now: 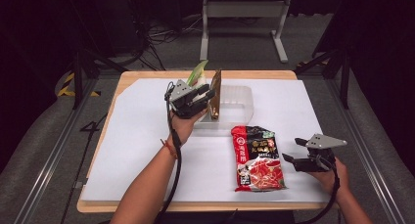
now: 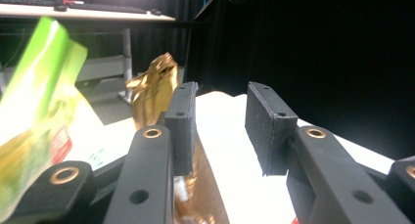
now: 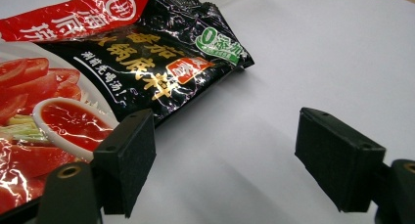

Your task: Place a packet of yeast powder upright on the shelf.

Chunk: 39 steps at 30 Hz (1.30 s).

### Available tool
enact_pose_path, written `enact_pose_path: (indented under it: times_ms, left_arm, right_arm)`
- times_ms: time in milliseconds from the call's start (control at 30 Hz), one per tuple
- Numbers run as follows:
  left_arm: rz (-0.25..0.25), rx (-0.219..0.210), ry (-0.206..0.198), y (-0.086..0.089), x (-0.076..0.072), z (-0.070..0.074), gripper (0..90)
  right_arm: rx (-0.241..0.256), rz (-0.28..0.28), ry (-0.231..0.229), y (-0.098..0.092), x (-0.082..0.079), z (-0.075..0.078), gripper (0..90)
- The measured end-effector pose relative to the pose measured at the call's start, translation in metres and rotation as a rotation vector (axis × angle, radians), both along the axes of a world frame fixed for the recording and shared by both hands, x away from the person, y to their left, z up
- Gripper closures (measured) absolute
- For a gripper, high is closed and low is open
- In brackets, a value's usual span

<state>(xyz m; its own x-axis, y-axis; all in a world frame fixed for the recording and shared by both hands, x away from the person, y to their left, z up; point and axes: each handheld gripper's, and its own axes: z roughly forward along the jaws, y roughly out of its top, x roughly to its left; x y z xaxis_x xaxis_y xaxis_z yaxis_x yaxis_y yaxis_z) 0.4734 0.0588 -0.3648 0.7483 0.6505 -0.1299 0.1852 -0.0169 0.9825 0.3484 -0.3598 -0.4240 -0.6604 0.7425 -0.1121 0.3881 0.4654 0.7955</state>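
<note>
Two grippers, three packets, one tray; entries by view.

High view: L gripper (image 1: 208,93) is hanging raised over the table's far-centre part, at the near-left edge of a clear plastic tray (image 1: 242,94). Gold packet (image 1: 215,94) is standing on edge, upright, right at the L tips, over the tray's left wall. Green packet (image 1: 198,72) is sticking up just behind the gripper body. Whether the jaws are pinching gold can't be told from this angle. R gripper (image 1: 293,149) is resting low at the near-right of the white table sheet (image 1: 137,150), jaws standing wide apart w/ nothing between them. Red-and-black soup-base packet (image 1: 257,158) is lying flat, just left of the R tips, a narrow strip of sheet showing between; tray is sitting beyond the packet's top end.

Left gripper view: jaws are standing apart, clear gap w/ bright white surface showing through it. Gold packet (image 2: 154,89) is lying along the outer side of the left-hand pad, rising above it & running down below it; not inside the gap. Green packet (image 2: 39,106) is blurring past, further out on that same side.

Right gripper view: jaws are spread wide, bare white sheet (image 3: 293,62) between. Soup-base packet (image 3: 98,77) is lying flat beyond & behind the left-hand pad, its black corner pointing toward the gap but outside it; contact w/ the pad can't be told.
</note>
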Motion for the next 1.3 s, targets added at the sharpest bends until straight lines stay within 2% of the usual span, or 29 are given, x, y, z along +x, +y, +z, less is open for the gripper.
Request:
enact_pose_path:
  times_ms: [67,167,433,533,767,833,1000,1133,1200,1300]
  left_arm:
    - [-0.011,0.016,0.01,0.001,0.0,-0.003,66.6]
    - [-0.029,0.067,0.016,0.001,-0.003,-0.01,68.2]
    - [-0.076,0.128,0.045,-0.002,-0.008,-0.021,70.1]
    - [-0.085,0.173,0.048,-0.005,-0.011,-0.027,70.8]
    - [-0.09,0.202,0.038,0.001,-0.02,-0.029,70.4]
    - [-0.091,0.225,0.029,0.004,-0.024,-0.029,68.6]
    - [-0.099,0.246,0.021,0.013,-0.031,-0.031,63.8]
    - [-0.095,0.272,0.022,0.031,-0.041,-0.035,59.7]
    - [-0.091,0.28,0.023,0.034,-0.042,-0.035,58.6]
    - [-0.081,0.317,0.016,0.046,-0.048,-0.035,54.6]
  right_arm:
    - [-0.002,0.002,0.0,0.001,0.0,0.0,23.3]
    - [-0.001,0.002,0.001,0.001,0.0,0.0,23.3]
    - [-0.002,0.003,0.002,0.001,0.0,0.0,23.3]
    - [-0.005,0.005,0.001,0.002,0.0,0.0,23.3]
    - [0.0,0.002,0.0,0.001,-0.001,0.0,23.5]
    - [0.004,0.003,-0.001,0.001,-0.001,0.0,23.7]
    - [0.012,0.009,0.0,0.002,-0.001,0.0,23.9]
    - [0.018,0.008,-0.001,0.002,-0.001,0.001,24.3]
    - [0.021,0.009,-0.002,0.002,-0.001,0.001,24.5]
    - [0.033,0.011,0.0,0.002,0.0,0.002,24.8]
